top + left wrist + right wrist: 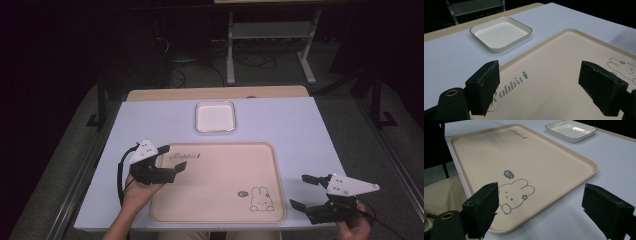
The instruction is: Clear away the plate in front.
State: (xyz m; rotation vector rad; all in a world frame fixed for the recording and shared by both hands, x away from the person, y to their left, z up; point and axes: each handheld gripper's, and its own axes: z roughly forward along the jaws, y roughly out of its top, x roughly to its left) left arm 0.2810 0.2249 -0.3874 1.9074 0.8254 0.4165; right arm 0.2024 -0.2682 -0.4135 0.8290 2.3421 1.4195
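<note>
The left gripper (pixel 171 159) hovers over the near-left corner of the beige tray (pixel 220 210), jaws spread wide and pointing across it, held from below by the left hand (pixel 134 192). The right gripper (pixel 304 191) sits just off the tray's near-right corner, jaws gaping toward it, gripped by the right hand (pixel 356 225) at the table's near edge.

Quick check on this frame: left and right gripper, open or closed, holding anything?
Left gripper: open, holding nothing, over the beige tray's left edge.
Right gripper: open, holding nothing, just right of the tray.
</note>
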